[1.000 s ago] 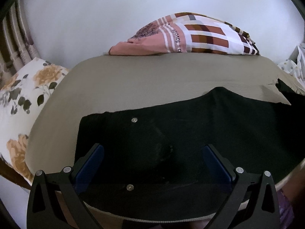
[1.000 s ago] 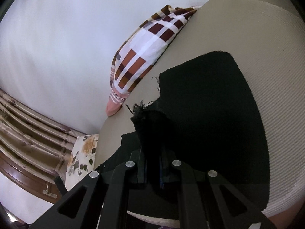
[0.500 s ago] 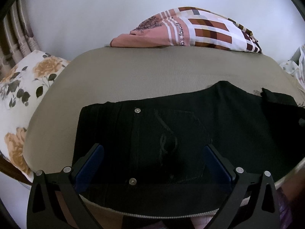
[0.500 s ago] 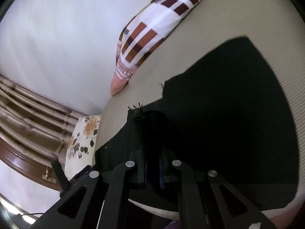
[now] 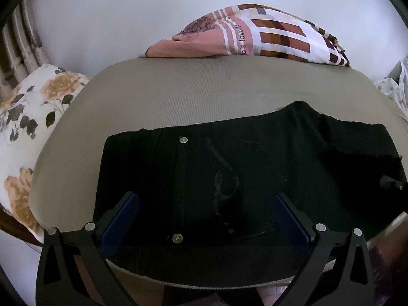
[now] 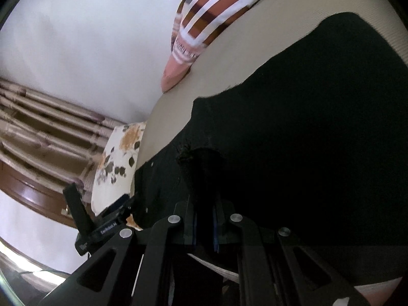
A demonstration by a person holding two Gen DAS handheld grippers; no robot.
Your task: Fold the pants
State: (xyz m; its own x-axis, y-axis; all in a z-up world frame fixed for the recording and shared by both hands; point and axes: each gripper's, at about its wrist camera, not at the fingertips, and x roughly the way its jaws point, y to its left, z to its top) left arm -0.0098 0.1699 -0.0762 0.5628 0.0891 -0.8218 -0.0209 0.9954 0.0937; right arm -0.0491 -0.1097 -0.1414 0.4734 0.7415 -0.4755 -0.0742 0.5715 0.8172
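Note:
Black pants (image 5: pixel 229 178) lie across the grey mattress (image 5: pixel 204 97), waistband and back pocket toward the left. My left gripper (image 5: pixel 204 216) is open and empty, hovering over the pocket area near the front edge. My right gripper (image 6: pixel 204 219) is shut on a frayed fold of the pants' leg end (image 6: pixel 201 163) and holds it low over the rest of the pants (image 6: pixel 306 127). The right gripper also shows at the right edge of the left wrist view (image 5: pixel 390 182), and the left gripper shows in the right wrist view (image 6: pixel 102 219).
A checked pink-and-brown pillow (image 5: pixel 255 38) lies at the far edge against the white wall. A floral pillow (image 5: pixel 25 127) sits at the left by a wooden headboard (image 6: pixel 38 132). A dotted cloth (image 5: pixel 392 89) is at the far right.
My right gripper has carried the leg end leftward over the pants, folding the fabric onto itself. The left gripper has drawn back slightly and stayed open.

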